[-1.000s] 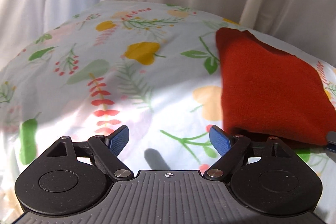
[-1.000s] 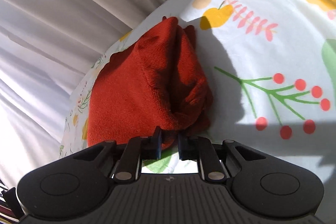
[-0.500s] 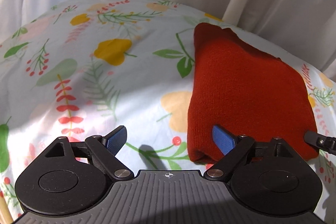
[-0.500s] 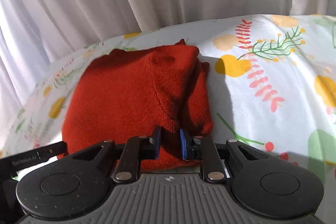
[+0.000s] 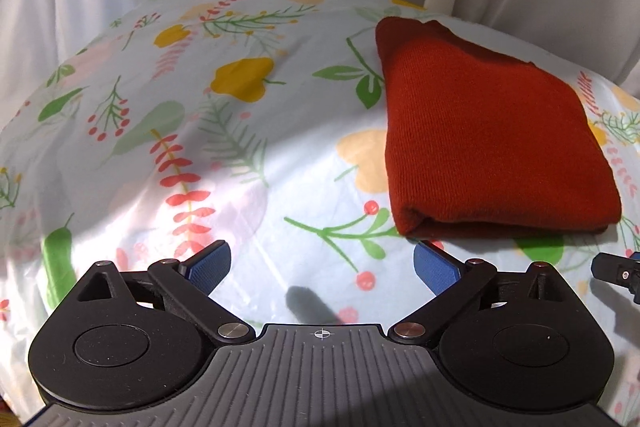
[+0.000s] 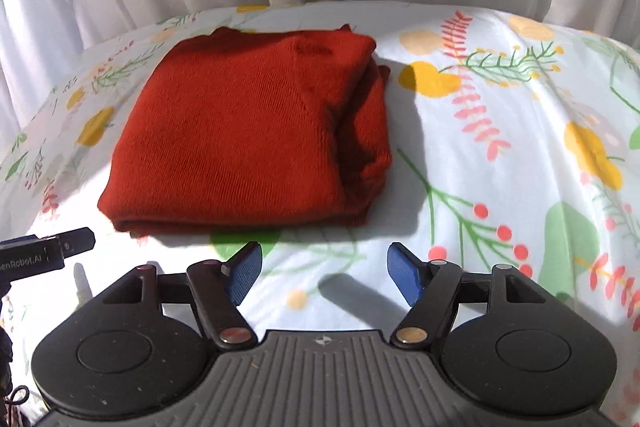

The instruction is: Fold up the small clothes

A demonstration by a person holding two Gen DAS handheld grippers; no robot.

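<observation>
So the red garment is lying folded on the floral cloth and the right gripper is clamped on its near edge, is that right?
Not quite. The red garment lies folded on the floral cloth, but the right gripper holds nothing: its jaws have just been opening and stand apart, short of the garment's near edge, as the right wrist view shows.

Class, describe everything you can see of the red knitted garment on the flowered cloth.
The red knitted garment is rust-red with a fine ribbed knit. It is folded into a thick, roughly square bundle lying flat on the flowered cloth. Its near edge is a smooth rounded fold; its right side shows bunched, stacked layers. Only the cloth touches it; neither gripper does.
</observation>
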